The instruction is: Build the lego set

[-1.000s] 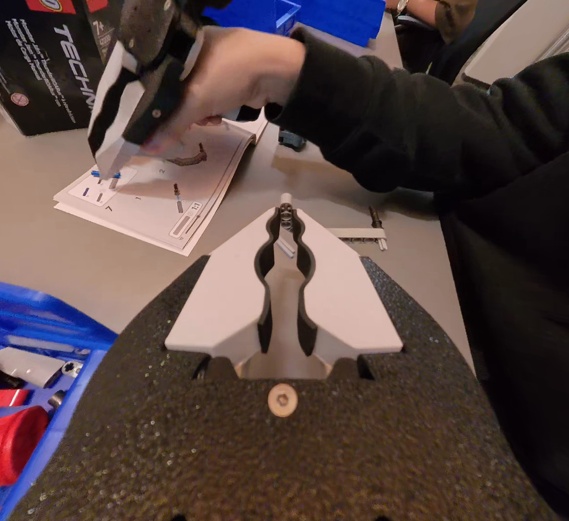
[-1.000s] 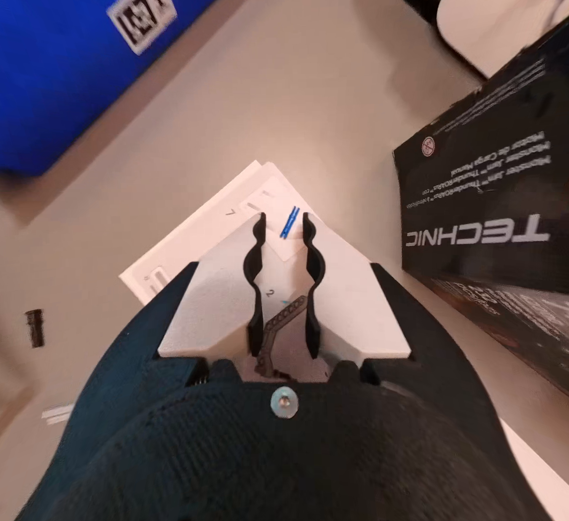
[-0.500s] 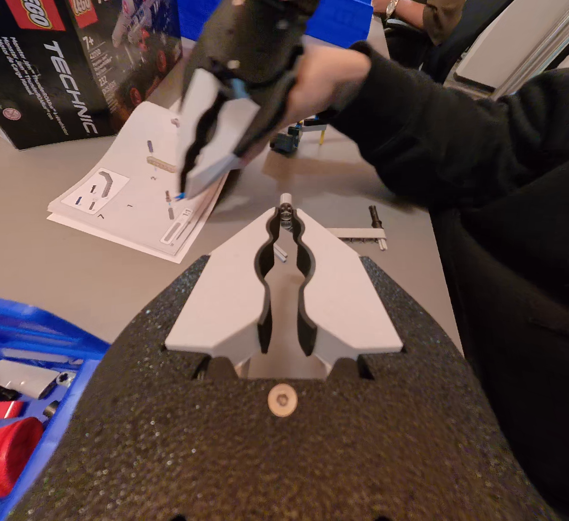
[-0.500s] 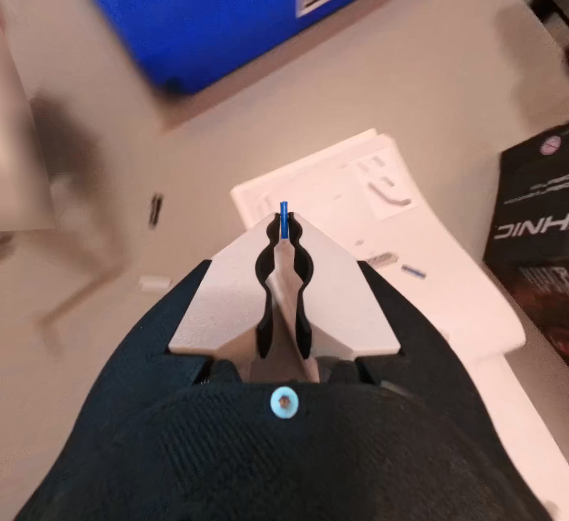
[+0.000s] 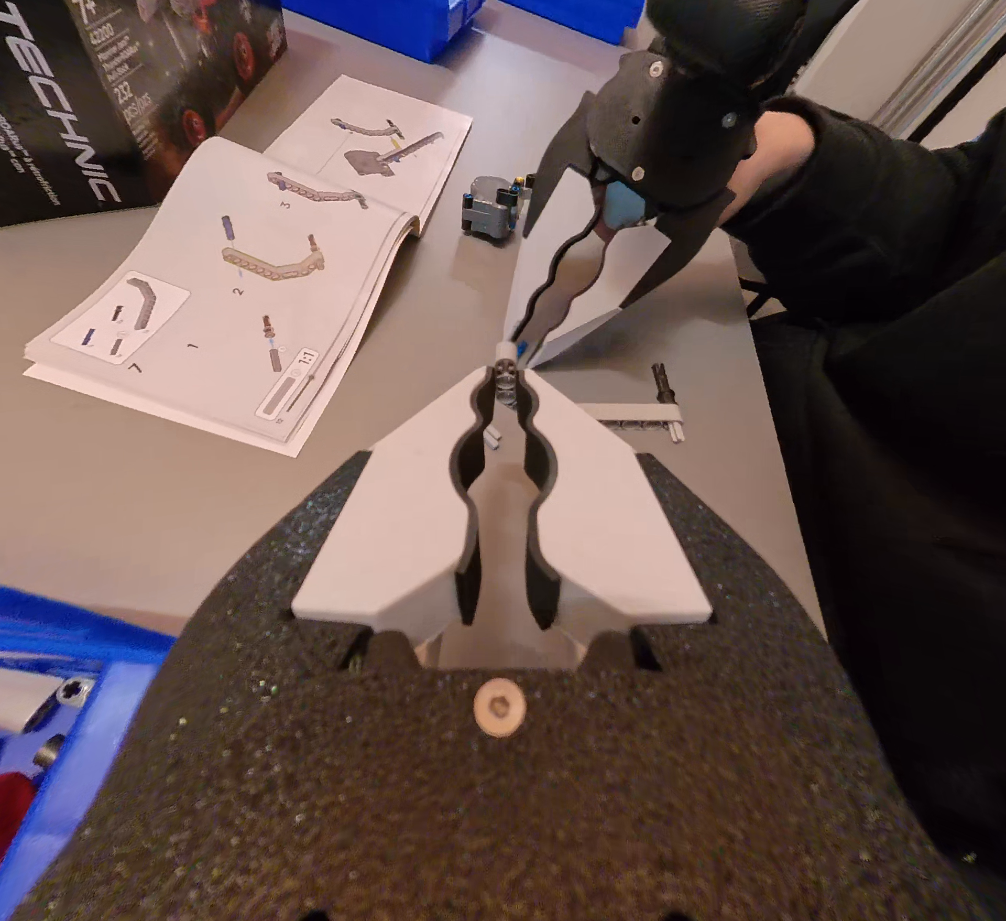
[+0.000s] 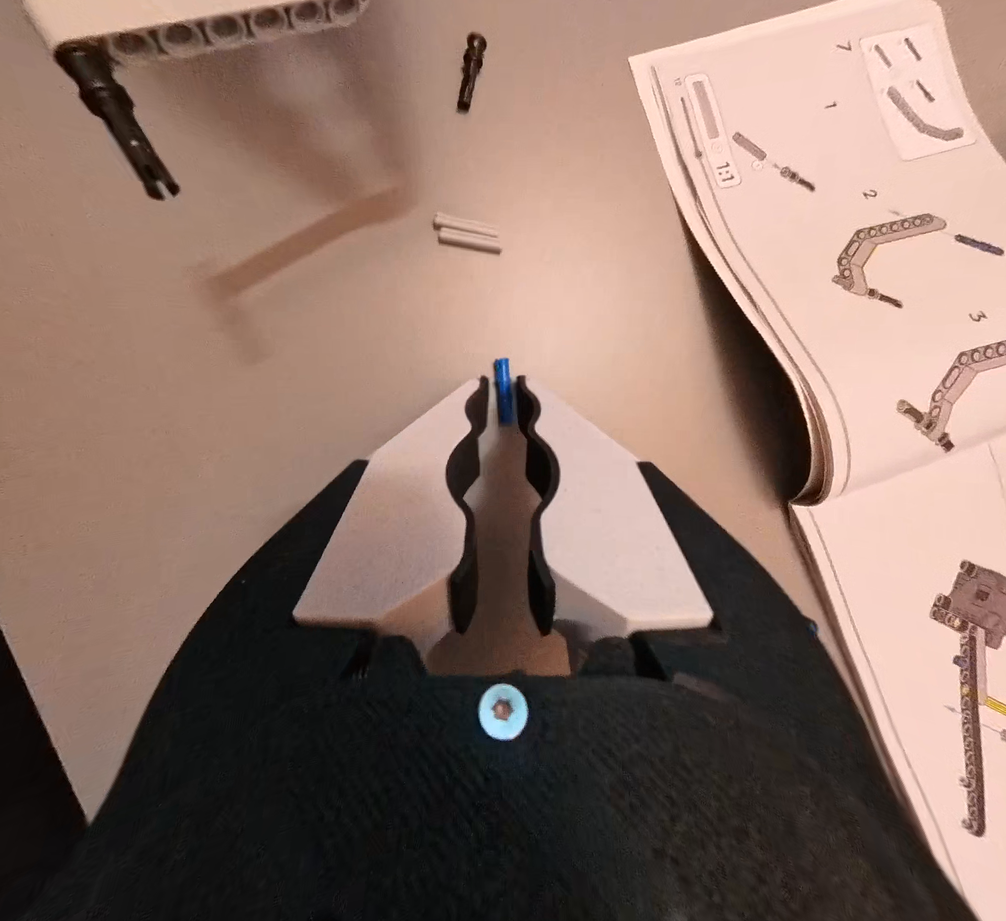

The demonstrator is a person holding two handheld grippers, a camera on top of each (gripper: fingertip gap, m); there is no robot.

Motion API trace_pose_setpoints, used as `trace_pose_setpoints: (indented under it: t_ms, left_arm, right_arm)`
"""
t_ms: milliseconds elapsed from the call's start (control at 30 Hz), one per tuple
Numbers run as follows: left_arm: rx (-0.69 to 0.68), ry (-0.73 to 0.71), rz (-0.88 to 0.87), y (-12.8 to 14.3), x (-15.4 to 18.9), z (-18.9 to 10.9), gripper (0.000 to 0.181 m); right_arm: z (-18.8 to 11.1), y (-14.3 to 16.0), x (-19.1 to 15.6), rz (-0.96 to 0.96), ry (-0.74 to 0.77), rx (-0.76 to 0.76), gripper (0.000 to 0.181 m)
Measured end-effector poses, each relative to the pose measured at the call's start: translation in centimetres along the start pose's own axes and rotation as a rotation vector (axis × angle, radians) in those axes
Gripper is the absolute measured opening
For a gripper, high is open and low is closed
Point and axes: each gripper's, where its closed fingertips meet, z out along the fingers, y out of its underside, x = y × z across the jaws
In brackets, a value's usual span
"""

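Right gripper (image 6: 501,382) pinching a blue pin (image 6: 503,389), left gripper (image 5: 506,375) clamping a white beam (image 6: 207,18) at its 11 o'clock.

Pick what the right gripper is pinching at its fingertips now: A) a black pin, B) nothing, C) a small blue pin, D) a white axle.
C: in the right wrist view the right gripper has its fingertips closed on a small blue pin; a black pin and the white axles lie apart on the table.
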Motion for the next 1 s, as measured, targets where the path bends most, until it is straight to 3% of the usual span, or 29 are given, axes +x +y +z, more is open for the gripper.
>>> trace_pose_setpoints:
  t_ms: [33,167,300,400,500,667,867,1000]
  left_arm:
    - [-0.006,0.002,-0.001,0.1,0.0,0.1,0.005]
    - [-0.013,0.001,0.007,0.2,0.0,0.3,0.005]
    - [0.005,-0.003,0.012,0.0,-0.2,0.1,0.005]
    - [0.007,-0.009,0.007,0.1,-0.4,-0.1,0.005]
    - [0.014,-0.018,0.005,0.1,-0.6,-0.3,0.005]
    - [0.027,-0.024,0.013,-0.2,-0.6,-0.5,0.005]
    - [0.036,-0.022,0.022,-0.4,-0.5,-0.7,0.005]
    - [0.043,-0.024,0.026,-0.6,-0.4,-0.8,0.005]
  right_arm:
    - [-0.2,0.1,-0.2,-0.018,-0.005,-0.001,0.014]
    - [-1.5,-0.2,-0.7,-0.212,-0.03,0.006,0.027]
    - [-3.2,-2.7,0.0,-0.802,0.049,0.089,0.032]
    - [-2.8,-2.9,0.7,-1.232,0.028,0.011,0.039]
    - [-2.0,-2.2,1.2,-1.571,-0.03,-0.111,0.033]
    - [-0.8,-2.0,1.4,-2.036,-0.105,-0.106,0.019]
    - [0.0,-1.1,1.1,-2.256,-0.16,-0.047,0.031]
    - [-0.6,-0.9,1.1,-2.314,-0.172,0.003,0.025]
